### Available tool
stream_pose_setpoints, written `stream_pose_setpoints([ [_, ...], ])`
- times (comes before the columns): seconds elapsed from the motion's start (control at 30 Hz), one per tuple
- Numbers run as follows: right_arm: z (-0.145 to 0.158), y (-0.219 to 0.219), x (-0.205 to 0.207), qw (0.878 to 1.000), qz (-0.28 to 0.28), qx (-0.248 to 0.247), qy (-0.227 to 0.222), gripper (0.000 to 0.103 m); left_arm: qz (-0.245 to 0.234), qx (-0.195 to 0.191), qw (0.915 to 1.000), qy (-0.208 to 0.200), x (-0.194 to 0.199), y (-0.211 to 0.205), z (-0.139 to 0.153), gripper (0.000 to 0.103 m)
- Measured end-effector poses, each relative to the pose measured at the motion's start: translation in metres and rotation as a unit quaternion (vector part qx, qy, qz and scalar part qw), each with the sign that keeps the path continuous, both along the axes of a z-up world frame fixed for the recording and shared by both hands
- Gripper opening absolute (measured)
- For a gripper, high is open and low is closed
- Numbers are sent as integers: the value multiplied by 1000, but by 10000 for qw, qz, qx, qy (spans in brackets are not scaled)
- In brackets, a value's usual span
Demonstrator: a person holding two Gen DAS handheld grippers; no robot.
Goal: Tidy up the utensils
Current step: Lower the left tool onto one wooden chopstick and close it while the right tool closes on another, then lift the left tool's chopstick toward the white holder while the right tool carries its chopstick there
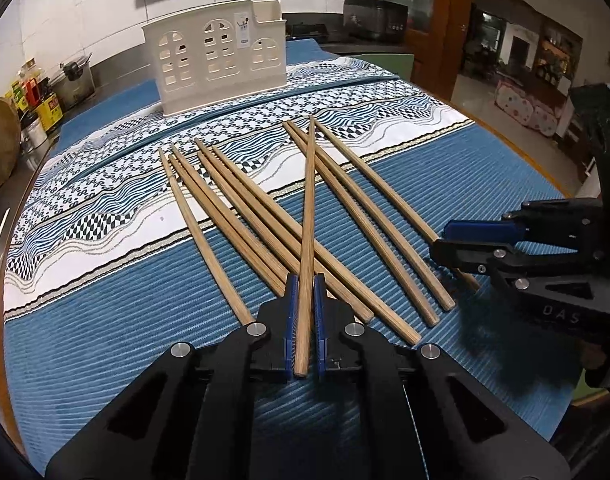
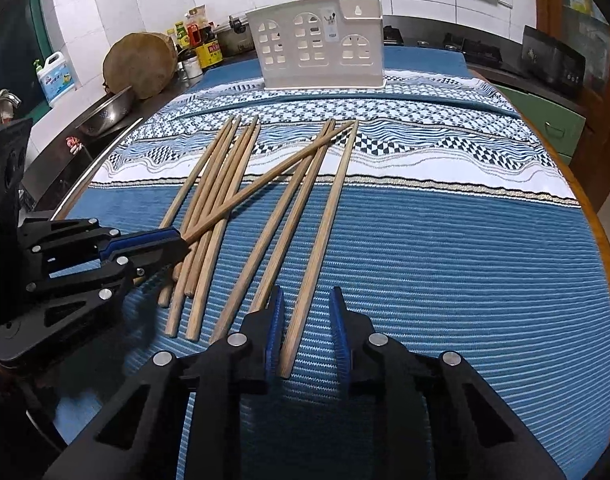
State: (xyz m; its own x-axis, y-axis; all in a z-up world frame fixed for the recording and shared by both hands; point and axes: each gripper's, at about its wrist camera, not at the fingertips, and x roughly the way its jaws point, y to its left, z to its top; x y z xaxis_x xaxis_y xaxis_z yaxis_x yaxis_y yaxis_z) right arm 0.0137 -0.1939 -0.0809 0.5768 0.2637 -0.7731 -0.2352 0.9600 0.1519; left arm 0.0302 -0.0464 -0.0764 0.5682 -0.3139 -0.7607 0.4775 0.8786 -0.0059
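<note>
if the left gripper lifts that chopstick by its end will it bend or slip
The chopstick is probably stiff: it runs straight from the left gripper, crossing over the others. Held near its thick end, the long free length may pivot or droop in the pads. It looks round and smooth, so it may roll if dropped.

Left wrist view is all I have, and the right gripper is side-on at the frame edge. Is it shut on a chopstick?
Observer: No. The right gripper is open. The rightmost chopstick lies on the cloth between its fingers, closer to the left finger.
Operator: Anything on the counter left of the table that I'm missing?
Observer: A metal colander sits by the table edge, just below the round wooden board.
Operator: Anything further left?
Observer: A detergent bottle stands there.
</note>
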Motion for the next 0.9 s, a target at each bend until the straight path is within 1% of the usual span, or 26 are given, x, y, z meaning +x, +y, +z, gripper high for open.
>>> stream_pose_setpoints([
  [0.17, -1, 1, 0, 10000, 0, -48, -16, 22, 17, 12, 10000, 11, -2, -1, 0, 5],
  [0.3, -1, 1, 1, 9999, -18, -131, -38, 16, 58, -4, 10000, 9, -2, -1, 1, 5],
  [0.4, 0, 3, 1, 9999, -23, -164, -33, 15, 70, -12, 10000, 9, -2, 0, 1, 5],
  [0.5, -1, 12, -1, 9988, 24, -473, -106, 16, 18, 39, 10000, 12, -3, -1, 0, 5],
  [0.57, -2, 15, -2, 9981, 47, -594, -153, 16, -7, 60, 10000, 34, -2, -1, 0, 6],
  [0.63, -2, 16, -2, 9975, 42, -678, -204, 12, 0, 92, 9999, 43, -2, -1, 0, 7],
  [0.73, -2, 12, -3, 9977, 23, -641, -232, 8, 26, 113, 9999, 51, -1, -2, 0, 7],
  [0.9, 0, 4, -6, 9982, -41, -547, -258, 7, 103, 150, 9998, 53, -2, -2, 0, 7],
])
